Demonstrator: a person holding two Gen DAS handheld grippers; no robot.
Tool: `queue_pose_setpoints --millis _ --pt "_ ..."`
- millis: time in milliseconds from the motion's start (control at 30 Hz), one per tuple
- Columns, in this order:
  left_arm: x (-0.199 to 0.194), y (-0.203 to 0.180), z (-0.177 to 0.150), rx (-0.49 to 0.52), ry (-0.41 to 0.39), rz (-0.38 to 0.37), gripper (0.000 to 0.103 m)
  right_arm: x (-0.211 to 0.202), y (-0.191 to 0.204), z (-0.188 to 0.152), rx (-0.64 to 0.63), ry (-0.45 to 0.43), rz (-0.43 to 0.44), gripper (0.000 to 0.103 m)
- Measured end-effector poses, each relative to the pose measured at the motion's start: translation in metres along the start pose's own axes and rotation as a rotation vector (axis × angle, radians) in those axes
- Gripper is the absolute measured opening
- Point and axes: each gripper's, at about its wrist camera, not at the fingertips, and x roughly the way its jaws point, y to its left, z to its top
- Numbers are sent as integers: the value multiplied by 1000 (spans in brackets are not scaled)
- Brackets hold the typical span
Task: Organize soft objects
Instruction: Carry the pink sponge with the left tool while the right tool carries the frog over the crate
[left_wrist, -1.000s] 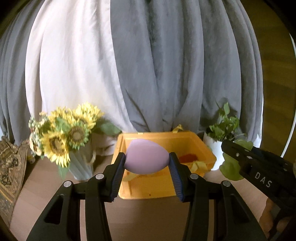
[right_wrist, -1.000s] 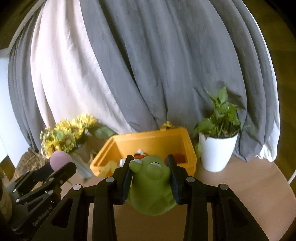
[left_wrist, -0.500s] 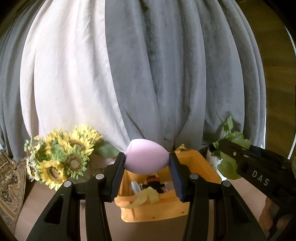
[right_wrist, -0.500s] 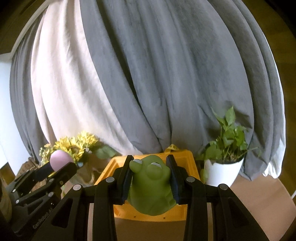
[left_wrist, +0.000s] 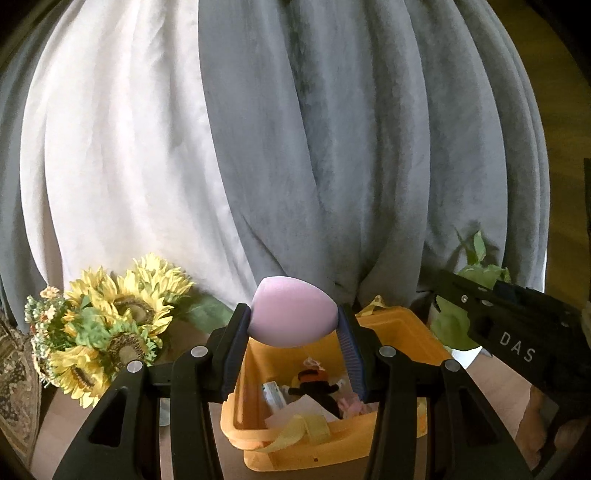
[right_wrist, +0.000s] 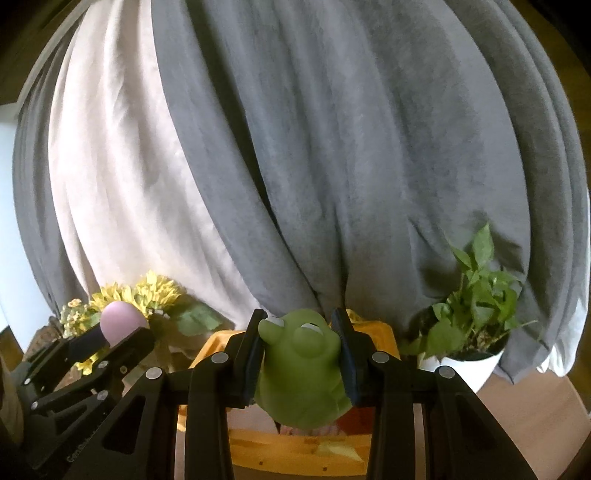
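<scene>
Grey and white curtains hung behind the orange bin (left_wrist: 402, 334), over which the left gripper (left_wrist: 293, 332) pinched a pink egg-shaped sponge (left_wrist: 291, 319) and the right gripper (right_wrist: 299, 343) clamped a green frog toy (right_wrist: 299, 365), probably poised for dropping in.

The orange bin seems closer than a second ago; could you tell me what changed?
Both claws advanced to the orange bin, which now sits lower and nearer in both views. Unchanged: the left claw grips the pink egg-shaped sponge, the right claw the green frog toy.
</scene>
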Motion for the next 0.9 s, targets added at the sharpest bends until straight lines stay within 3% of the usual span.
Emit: queue_pose_setpoints --millis 400,900 --pt "53 6 -6 5 74 -9 47 53 -7 -5 4 56 0 37" --pt "121 9 -37 18 225 -56 47 117 -17 -29 1 207 -8 37"
